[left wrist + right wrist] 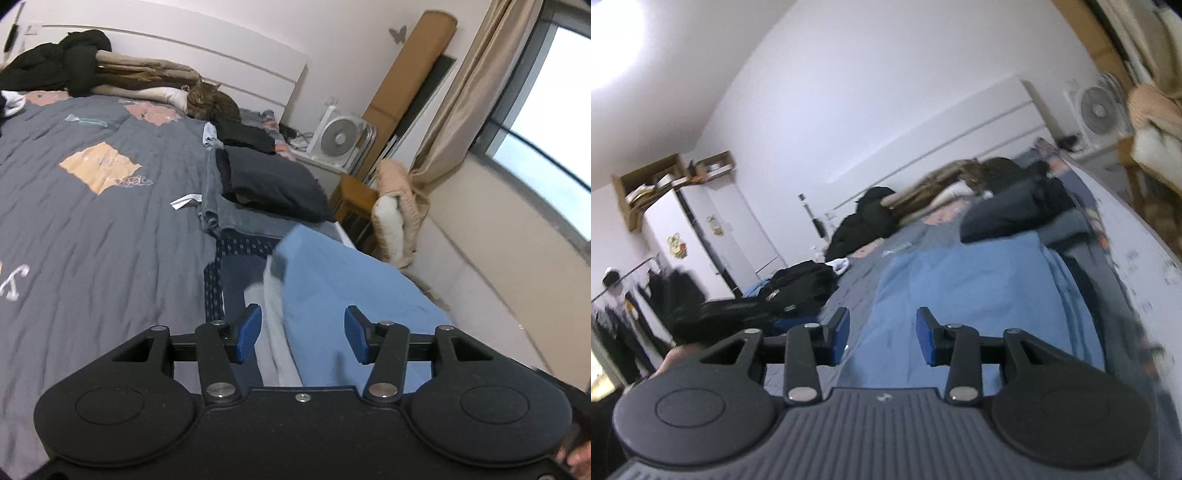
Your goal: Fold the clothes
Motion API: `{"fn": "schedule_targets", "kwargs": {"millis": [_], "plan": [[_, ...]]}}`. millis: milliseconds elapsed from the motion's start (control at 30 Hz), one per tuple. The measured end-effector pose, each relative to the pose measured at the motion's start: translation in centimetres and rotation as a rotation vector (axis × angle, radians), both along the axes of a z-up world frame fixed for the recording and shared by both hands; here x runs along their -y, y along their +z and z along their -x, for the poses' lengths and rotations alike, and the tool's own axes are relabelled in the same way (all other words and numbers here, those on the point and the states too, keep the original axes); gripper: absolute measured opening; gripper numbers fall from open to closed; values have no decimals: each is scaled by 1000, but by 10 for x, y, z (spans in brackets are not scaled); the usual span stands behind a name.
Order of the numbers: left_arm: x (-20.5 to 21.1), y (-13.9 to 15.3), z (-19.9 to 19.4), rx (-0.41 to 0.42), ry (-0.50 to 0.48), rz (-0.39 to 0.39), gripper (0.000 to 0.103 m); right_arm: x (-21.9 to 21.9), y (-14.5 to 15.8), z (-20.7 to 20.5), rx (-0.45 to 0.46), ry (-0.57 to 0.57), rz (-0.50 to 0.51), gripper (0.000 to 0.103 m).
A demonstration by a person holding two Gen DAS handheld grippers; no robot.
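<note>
A light blue garment (343, 291) lies folded at the right edge of the bed, on top of a dark patterned cloth (240, 254). In the right wrist view the same blue garment (967, 284) spreads out flat ahead of the fingers. My left gripper (302, 334) hovers just above the garment's near end, open, with nothing between its blue pads. My right gripper (882, 338) is also open and empty, above the garment's near edge. Behind the garment sits a stack of folded dark clothes (273, 181) on folded jeans (236, 218).
The grey quilt (92, 206) covers the bed. A cat (212, 101) lies by the headboard next to black jackets (55, 62). More black clothes (801, 284) sit at the bed's far side. A white fan (338, 138) and a chair with a pink cover (397, 199) stand beside the bed.
</note>
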State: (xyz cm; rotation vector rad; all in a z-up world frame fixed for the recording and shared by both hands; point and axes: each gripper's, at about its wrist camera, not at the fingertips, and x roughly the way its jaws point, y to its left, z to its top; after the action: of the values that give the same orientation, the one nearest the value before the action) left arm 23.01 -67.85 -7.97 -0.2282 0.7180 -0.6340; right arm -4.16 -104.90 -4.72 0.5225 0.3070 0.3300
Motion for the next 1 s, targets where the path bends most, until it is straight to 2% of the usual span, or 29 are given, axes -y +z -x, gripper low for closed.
{"fn": "schedule_targets", "kwargs": {"millis": [100, 167, 300, 333, 367, 433, 467, 567, 733, 833, 900, 933, 967, 1000], "plan": [[17, -11, -24, -16, -19, -12, 55, 9, -9, -2, 27, 19, -41, 49], [27, -19, -40, -27, -31, -18, 57, 17, -18, -2, 8, 22, -73, 50], [49, -34, -66, -35, -67, -37, 56, 29, -29, -3, -26, -13, -71, 50], [53, -35, -65, -20, -85, -47, 46, 33, -31, -4, -31, -24, -77, 50], [57, -35, -64, -4, -103, -55, 28, 36, -33, -4, -36, -35, -83, 50], [63, -34, -63, 24, -137, -66, 15, 42, -35, -5, -34, -47, -104, 51], [65, -31, -62, 41, -151, -77, 11, 45, -36, -5, -32, -51, -114, 51], [70, -18, -58, 93, -187, -111, 8, 51, -39, -8, -30, -73, -151, 51], [82, 16, -61, 187, -233, -110, 7, 59, -41, -8, -17, -92, -182, 52], [102, 17, -74, 197, -244, -135, 8, 63, -40, -8, -7, -105, -182, 52], [117, 4, -83, 161, -243, -204, 15, 63, -40, -8, -5, -107, -181, 52], [124, -6, -86, 143, -223, -260, 22, 64, -40, -9, -5, -107, -179, 52], [126, -14, -87, 135, -198, -304, 35, 64, -41, -10, -9, -106, -177, 52], [125, -19, -86, 135, -175, -321, 38, 64, -42, -11, -14, -106, -176, 52]]}}
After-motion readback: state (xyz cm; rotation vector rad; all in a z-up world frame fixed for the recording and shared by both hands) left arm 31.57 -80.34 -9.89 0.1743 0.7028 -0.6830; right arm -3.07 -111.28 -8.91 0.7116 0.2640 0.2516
